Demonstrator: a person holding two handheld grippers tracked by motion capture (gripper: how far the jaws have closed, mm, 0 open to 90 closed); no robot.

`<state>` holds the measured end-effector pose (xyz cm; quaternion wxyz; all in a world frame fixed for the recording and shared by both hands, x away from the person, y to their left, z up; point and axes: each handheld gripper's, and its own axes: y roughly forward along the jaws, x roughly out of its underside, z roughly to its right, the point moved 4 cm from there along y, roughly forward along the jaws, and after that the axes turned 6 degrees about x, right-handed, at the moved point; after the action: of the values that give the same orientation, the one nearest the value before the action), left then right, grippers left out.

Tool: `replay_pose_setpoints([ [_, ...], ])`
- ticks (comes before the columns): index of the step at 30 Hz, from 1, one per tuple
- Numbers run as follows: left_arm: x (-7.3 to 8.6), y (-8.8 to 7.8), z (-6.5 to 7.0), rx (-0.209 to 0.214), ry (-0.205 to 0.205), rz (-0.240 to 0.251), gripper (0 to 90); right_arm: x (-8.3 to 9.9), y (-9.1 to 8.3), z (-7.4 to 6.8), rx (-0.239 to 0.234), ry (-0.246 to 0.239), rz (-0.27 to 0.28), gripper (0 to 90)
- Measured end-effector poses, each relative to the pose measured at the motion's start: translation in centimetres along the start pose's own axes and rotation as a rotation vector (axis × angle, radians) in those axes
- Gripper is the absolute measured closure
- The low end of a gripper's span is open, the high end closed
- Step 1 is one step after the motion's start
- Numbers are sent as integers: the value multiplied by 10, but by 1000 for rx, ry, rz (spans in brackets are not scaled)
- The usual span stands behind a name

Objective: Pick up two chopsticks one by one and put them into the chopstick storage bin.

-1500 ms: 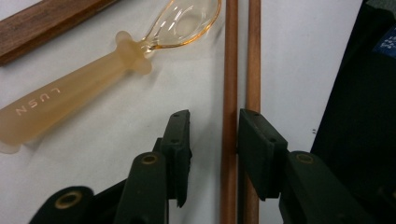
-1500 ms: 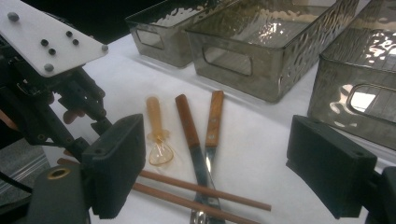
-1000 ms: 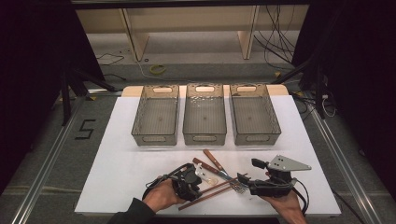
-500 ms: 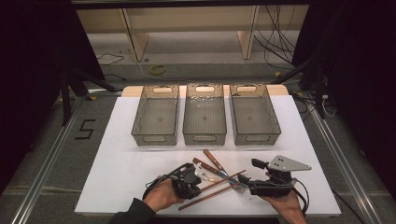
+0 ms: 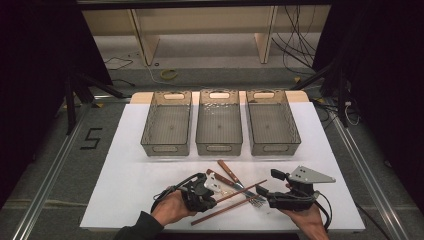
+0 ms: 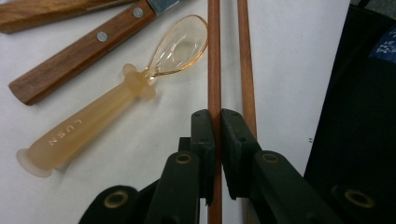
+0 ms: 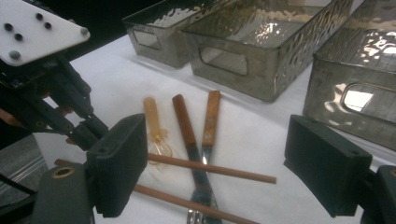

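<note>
Chopstick [image 6: 214, 56] clamped in left gripper [image 6: 217, 122]; right gripper [image 7: 224, 158] open.

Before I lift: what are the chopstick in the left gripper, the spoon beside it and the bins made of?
Chopstick: looks like wood, reddish-brown, matte with fine lengthwise grain. Spoon: probably plastic or silicone, amber; the bowl is clear and glossy, the handle frosted with raised lettering. Bins: likely smoked clear plastic; see-through, shiny, dimpled walls with cut-out handles, though glass can't be ruled out.

Knife [image 6: 81, 49] blade cut off at top edge of left gripper view. 2 chopsticks [image 6: 214, 56] run past both edges there. Fork [image 7: 198, 215] tines cut at bottom edge of right gripper view. Spoon [image 5: 212, 178] part-hidden in high view.
</note>
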<state>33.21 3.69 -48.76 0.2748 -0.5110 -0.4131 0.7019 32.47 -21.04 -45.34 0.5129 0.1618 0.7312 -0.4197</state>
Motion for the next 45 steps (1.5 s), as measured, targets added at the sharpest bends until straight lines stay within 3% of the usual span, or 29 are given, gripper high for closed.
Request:
replay_pose_setpoints([
  [8, 3, -17, -11, -8, -42, 75, 836, -3, -4, 0, 16, -12, 38, 225],
  [12, 2, -28, -14, -17, -46, 112, 836, -3, -4, 0, 18, -9, 40, 225],
  [17, 4, -44, -24, -23, -85, 182, 836, -2, -4, 1, 17, -5, 40, 225],
  [25, 7, -62, -39, -53, -122, 252, 836, -2, -3, 1, 19, -5, 38, 225],
  [45, 11, -119, -92, -206, -212, 404, 836, -2, -4, 3, 20, 14, 44, 225],
])
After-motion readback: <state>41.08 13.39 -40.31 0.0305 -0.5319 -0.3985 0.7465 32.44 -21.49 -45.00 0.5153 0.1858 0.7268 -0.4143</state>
